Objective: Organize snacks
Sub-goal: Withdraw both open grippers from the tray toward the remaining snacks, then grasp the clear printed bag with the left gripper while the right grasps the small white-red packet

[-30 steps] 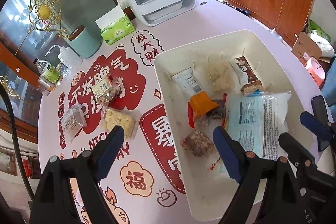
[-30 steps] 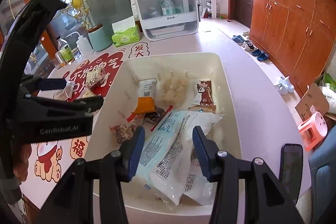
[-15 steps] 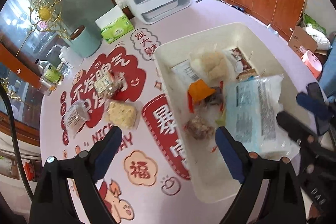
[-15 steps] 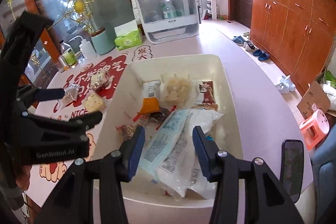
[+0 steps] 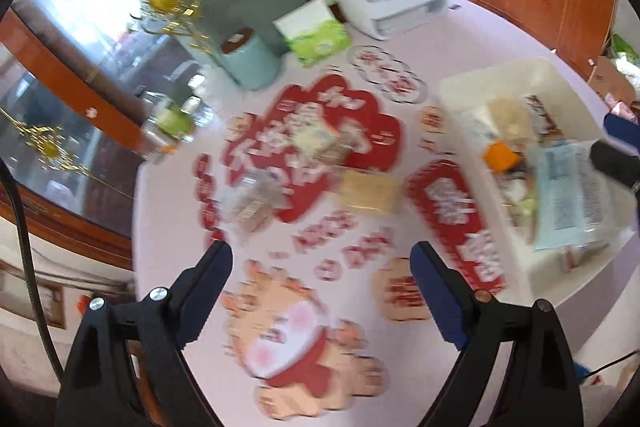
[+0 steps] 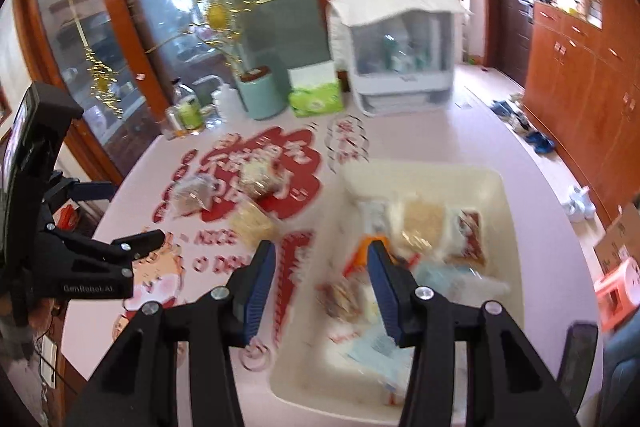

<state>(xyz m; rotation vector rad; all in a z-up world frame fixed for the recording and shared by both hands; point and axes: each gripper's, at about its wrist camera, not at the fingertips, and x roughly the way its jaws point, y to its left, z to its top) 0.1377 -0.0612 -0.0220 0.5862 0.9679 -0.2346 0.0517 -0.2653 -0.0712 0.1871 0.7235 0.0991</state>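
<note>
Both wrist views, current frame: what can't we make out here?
- Three loose snack packets on the pink round table, left wrist view: motion blur, labels and contents unreadable.
- Snacks in the white plastic bin, right wrist view: blurred, and the right tongs cover some.
- The bin, left wrist view: cut off at the right edge.
- Items inside the white lidded cabinet: too small, behind a hazy panel.
- Left tongs: open, nothing between them.
</note>
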